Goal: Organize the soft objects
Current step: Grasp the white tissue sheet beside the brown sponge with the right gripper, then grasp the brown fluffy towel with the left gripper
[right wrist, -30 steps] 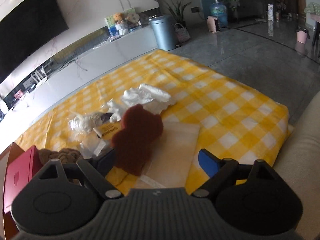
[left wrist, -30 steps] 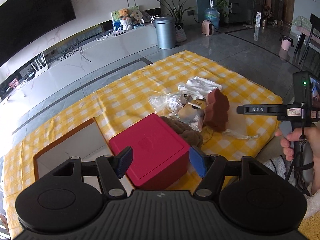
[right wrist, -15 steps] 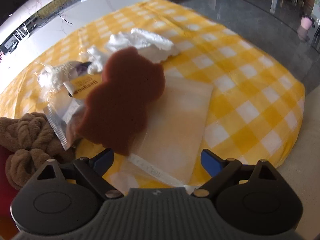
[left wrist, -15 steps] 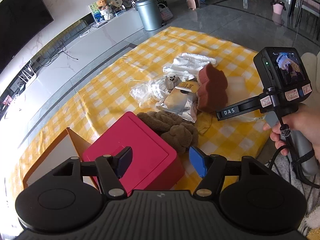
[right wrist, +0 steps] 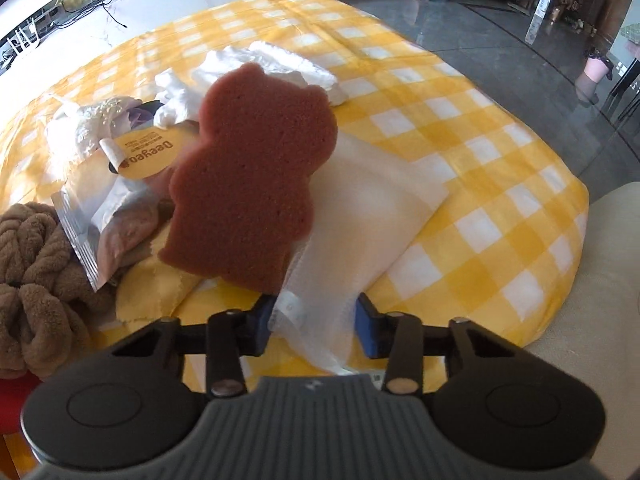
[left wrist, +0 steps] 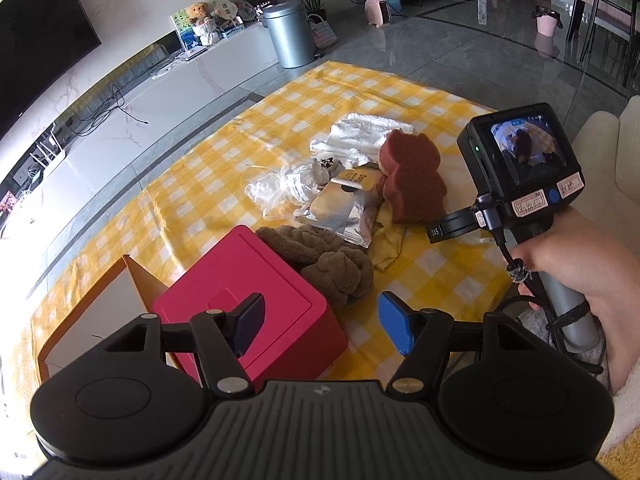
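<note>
My right gripper [right wrist: 314, 322] points down at a pale mesh cloth [right wrist: 360, 216] on the yellow checked tablecloth. Its jaws are closing, and the near edge of the cloth is bunched between the blue pads, which press on it. A brown bear-shaped sponge [right wrist: 256, 184] leans just ahead of the left pad. In the left wrist view my left gripper [left wrist: 320, 320] hangs open, with nothing between its fingers, over a red lidded box [left wrist: 248, 292] and a brown fluffy towel [left wrist: 328, 260]. A white cloth [right wrist: 272, 64] lies behind the sponge.
A foil pouch with a yellow label [left wrist: 344, 204], a clear plastic bag [left wrist: 288, 188] and a small yellow cloth [left wrist: 390, 240] lie in the pile. An orange-edged open box [left wrist: 92, 308] stands left of the red box. A cream sofa edge [right wrist: 580, 300] borders the table on the right.
My right gripper has dropped closer to the table and its jaws have narrowed onto the mesh cloth. My left gripper has sunk a little toward the red box and stays open.
</note>
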Tool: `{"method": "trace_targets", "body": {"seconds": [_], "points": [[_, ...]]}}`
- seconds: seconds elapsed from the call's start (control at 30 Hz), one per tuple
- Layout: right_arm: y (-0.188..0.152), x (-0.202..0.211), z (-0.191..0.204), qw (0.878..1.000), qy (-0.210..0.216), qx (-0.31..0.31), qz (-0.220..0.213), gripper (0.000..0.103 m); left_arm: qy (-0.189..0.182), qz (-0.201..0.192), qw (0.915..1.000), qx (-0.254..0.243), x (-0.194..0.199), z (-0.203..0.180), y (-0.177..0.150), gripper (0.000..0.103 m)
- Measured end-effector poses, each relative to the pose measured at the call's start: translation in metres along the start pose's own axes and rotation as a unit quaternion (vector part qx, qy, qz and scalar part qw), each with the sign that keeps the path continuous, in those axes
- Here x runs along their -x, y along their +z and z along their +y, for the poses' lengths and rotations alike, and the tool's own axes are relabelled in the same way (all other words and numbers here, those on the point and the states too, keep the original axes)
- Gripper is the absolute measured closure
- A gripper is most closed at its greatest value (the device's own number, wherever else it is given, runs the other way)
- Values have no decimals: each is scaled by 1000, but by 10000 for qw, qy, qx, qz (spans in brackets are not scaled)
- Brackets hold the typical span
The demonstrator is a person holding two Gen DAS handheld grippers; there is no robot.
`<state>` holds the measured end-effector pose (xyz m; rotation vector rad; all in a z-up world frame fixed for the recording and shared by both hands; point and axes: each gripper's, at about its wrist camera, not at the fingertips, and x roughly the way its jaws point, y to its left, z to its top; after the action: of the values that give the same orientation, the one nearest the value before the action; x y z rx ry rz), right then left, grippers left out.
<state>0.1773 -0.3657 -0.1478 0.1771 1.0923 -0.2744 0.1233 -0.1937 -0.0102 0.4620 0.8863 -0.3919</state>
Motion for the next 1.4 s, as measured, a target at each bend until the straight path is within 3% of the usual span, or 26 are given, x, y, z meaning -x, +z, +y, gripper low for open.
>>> {"method": "trace_targets", "body": {"seconds": [0.1,0.17,0.33,0.53,0.67,0.73,0.97,1.1,1.4], "points": [[-1,3,-3,9999,109,-55,9,98,46,20,10000,-26,-1,0,3,26],[-2,5,-9,9989,427,-177,16,99,120,71,9999,-72,-5,1,5,26],[-3,16,-20,9944,965,-364,-209,99,248,304,9991,134,-25,12,13,26],[-3,11,-19,9942,1026,-304,-125,99,308,877,9955,-186,-62,9,31,26],[-2,11,-19,9938,1069,-279,-143,99,33,1252,9919,201,-83,10,47,25],[-3,10,-19,9936,1094,-249,-126,98,163,1283,9908,397,-89,7,56,22],[-3,11,-21,9926,1167,-288,-156,98,218,1693,9852,-153,-114,-19,82,23],[-3,10,-22,9924,1190,-291,-135,98,504,2257,9707,-648,-139,-37,80,23],[-4,10,-20,9923,1214,-201,-157,98,702,2686,9606,84,-180,-30,77,12]]}}
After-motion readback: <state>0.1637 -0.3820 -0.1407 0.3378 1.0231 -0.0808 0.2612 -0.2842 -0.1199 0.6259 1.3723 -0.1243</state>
